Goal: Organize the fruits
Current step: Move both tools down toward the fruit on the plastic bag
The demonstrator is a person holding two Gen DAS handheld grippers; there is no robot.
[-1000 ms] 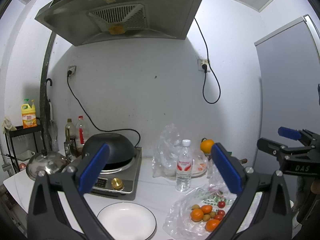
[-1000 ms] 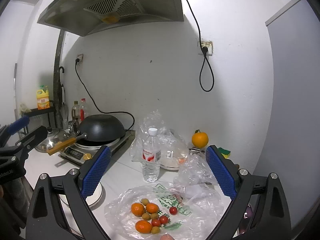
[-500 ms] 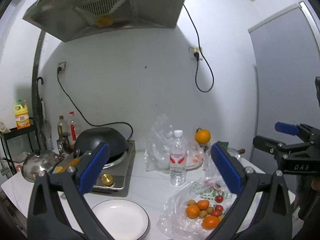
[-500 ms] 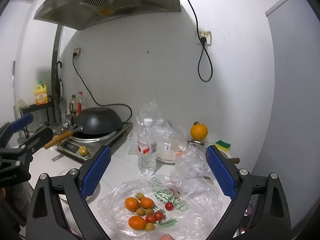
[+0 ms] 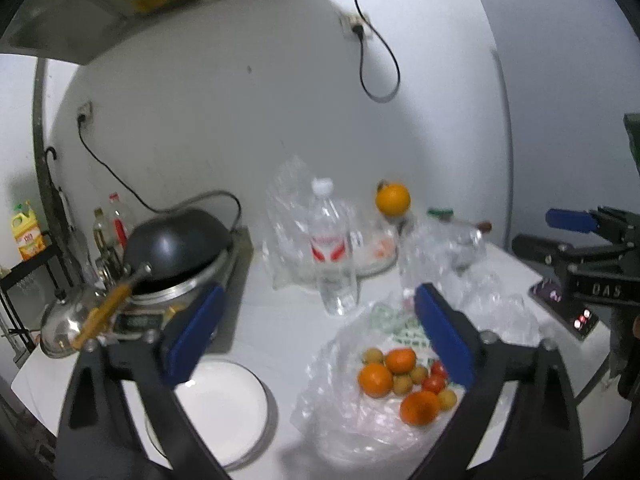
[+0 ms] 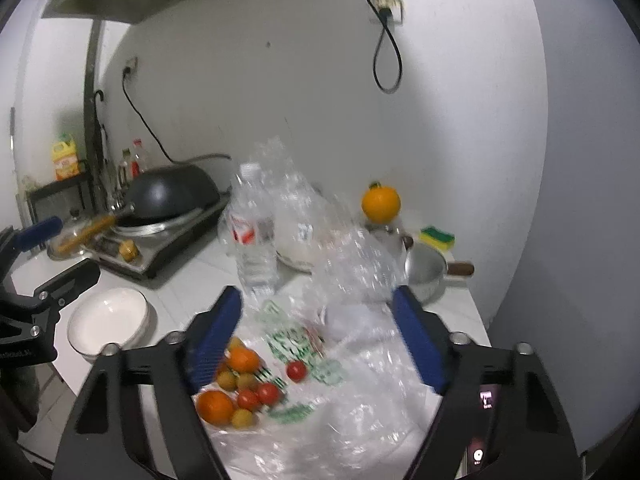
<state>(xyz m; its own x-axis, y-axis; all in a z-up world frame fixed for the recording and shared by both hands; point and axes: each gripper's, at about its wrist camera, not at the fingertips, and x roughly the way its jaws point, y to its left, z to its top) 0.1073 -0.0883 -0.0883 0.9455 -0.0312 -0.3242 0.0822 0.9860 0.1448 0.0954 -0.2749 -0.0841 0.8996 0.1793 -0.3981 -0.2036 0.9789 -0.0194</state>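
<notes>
With both pairs of blue-padded jaws spread wide and holding nothing, the left gripper [image 5: 320, 340] and right gripper [image 6: 320, 344] have tipped downward since the pictures half a second earlier, so that the counter fills more of each view. Between and just below the right gripper's pads, at lower centre of its frame, lies the crumpled clear plastic bag with green print [image 6: 320, 364], and on it the loose pile of small oranges, red cherry tomatoes and yellow-brown round fruits [image 6: 240, 384]; the same pile sits at lower right of the left view [image 5: 404, 380]. Left of the bag stands the empty white round plate [image 5: 224, 404], at lower left of the left view. Farther back are the clear water bottle with a red label [image 6: 254, 240], one large orange [image 6: 381, 202] perched near the wall, and the black wok [image 5: 176, 246] on its cooker. Judged from this, no fruit is yet moved; the downward tilt suggests an approach to the pile.
</notes>
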